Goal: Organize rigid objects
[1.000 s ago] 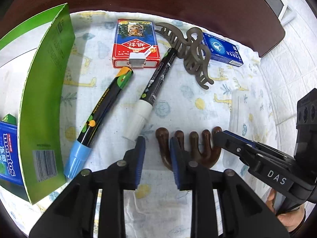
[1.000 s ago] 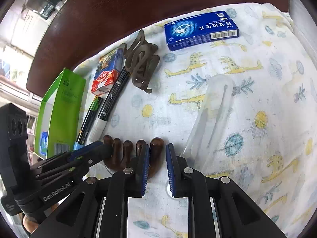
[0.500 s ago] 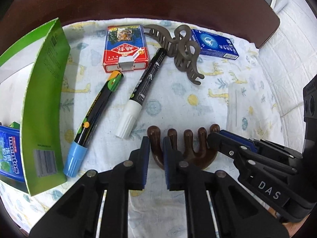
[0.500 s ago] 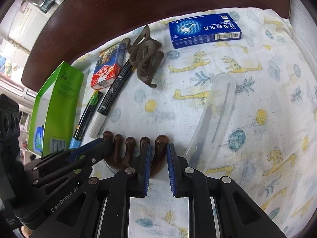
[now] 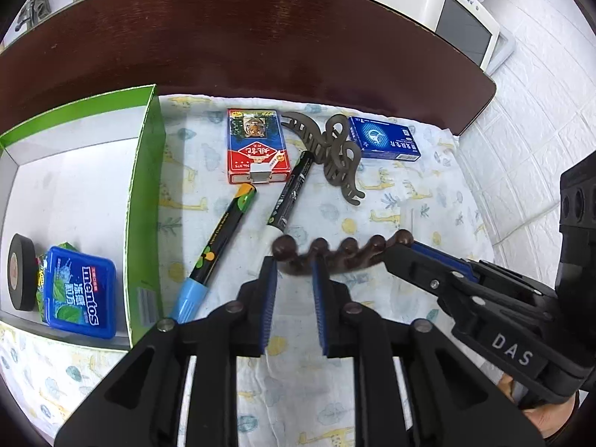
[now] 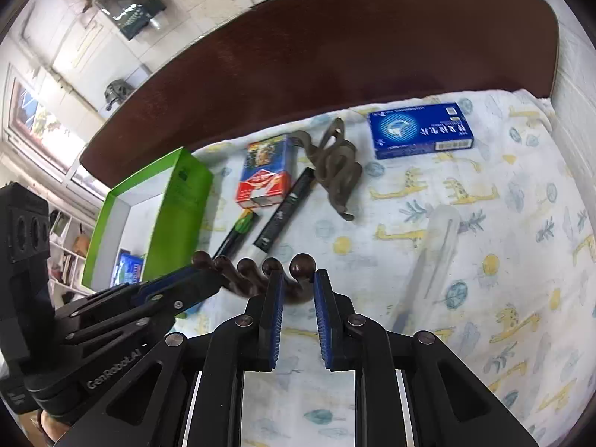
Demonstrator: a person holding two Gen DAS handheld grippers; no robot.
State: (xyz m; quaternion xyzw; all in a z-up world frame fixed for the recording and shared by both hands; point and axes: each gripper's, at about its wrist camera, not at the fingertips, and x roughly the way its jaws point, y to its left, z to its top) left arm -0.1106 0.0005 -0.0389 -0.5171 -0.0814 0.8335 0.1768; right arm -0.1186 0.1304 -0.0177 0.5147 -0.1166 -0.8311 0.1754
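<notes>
Your left tongs (image 5: 294, 268) have one end prong of the brown five-pronged piece (image 5: 335, 257) between their blue pads. The jaws are opening a little, yet the pads touch the prong on both sides. Your right tongs (image 6: 297, 279) are clamped on the prong at the opposite end. The piece spans the gap between the two tong tips, prongs pointing away from you, and it is held clear of the printed cloth (image 6: 484, 260), with its shadow on the fabric just below.

Just beyond the left tongs' tips, partly hidden behind the piece, lies the black marker with the white cap (image 5: 290, 193). Beside it, to the left of those tips, lies the black marker with the blue cap (image 5: 219, 242), cap end nearest you. Further left stands the open green box (image 5: 145, 193), holding a blue mentos tin (image 5: 78, 290) and a roll of black tape (image 5: 20, 277).

Ahead and to the right of the right tongs a clear plastic item (image 6: 436, 246) lies on the cloth, too pale to make out.

Further ahead of both tongs a red card box (image 5: 257, 145) lies just past the markers' far ends. A taupe hair claw (image 5: 331, 152) lies to its right, touching the white-capped marker's far end. A blue carton (image 5: 383, 138) lies to the right of the claw. Beyond everything runs a dark wooden edge (image 5: 260, 37).
</notes>
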